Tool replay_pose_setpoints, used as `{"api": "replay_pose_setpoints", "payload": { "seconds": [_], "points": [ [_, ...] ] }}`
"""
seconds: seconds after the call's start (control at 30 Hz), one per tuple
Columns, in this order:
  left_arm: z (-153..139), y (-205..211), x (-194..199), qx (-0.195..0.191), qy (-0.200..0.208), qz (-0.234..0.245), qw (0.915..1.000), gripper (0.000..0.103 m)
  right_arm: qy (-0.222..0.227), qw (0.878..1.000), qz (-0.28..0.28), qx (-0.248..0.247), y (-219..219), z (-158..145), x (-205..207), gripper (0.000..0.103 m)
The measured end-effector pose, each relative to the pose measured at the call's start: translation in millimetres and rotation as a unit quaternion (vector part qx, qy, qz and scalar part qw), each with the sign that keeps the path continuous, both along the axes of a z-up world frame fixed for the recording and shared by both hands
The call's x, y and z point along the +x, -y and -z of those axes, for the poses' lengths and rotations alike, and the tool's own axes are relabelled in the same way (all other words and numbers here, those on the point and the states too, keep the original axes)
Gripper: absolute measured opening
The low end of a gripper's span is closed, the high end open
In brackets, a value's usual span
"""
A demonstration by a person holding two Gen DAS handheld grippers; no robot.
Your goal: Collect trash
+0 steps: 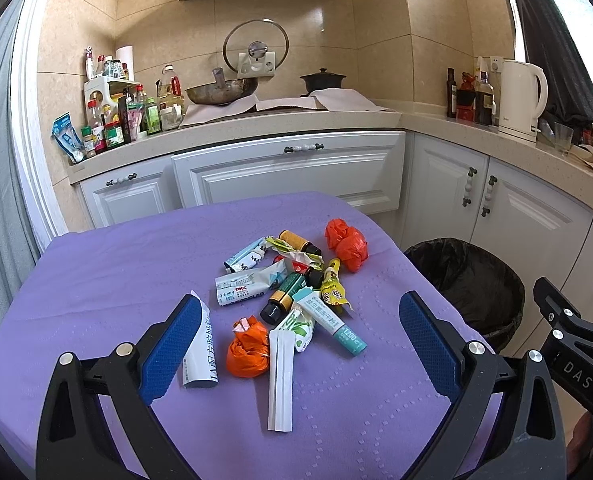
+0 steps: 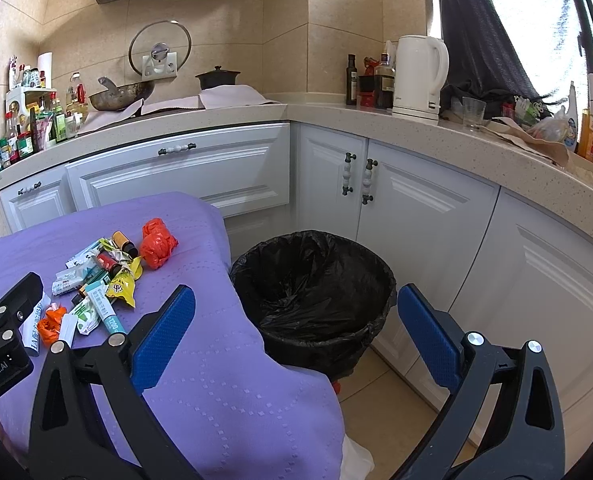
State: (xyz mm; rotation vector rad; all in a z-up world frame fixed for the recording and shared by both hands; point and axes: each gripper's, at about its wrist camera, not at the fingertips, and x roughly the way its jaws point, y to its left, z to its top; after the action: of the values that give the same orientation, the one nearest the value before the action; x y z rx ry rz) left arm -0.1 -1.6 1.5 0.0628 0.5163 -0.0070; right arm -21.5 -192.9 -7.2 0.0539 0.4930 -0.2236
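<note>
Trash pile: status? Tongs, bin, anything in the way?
Left tongs open, empty, over the trash pile on the purple cloth. Right tongs open, empty, facing the black-lined bin. Bin mouth unobstructed; nothing picked up yet.

Loose trash lies heaped on the purple cloth-covered table [image 1: 96,280]: printed white sachets [image 1: 244,278], small brown glass vials with black caps [image 1: 284,298], a yellow crumpled wrapper [image 1: 332,286], a teal-ended white carton [image 1: 330,320], a flat white sleeve [image 1: 281,380], and orange crumpled plastic wads [image 1: 248,346]. The round bin with black plastic liner [image 2: 312,280] stands open on the floor just beside the table edge.
</note>
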Motion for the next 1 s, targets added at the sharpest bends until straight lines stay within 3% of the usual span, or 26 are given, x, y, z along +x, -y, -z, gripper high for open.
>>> {"api": "replay_pose_setpoints", "payload": {
  "seconds": [1.0],
  "points": [
    [0.1,0.1,0.5,0.001,-0.001,0.0,1.0,0.096,-0.001,1.0,0.001,-0.002,0.3,-0.1,-0.3,0.099]
  ]
}}
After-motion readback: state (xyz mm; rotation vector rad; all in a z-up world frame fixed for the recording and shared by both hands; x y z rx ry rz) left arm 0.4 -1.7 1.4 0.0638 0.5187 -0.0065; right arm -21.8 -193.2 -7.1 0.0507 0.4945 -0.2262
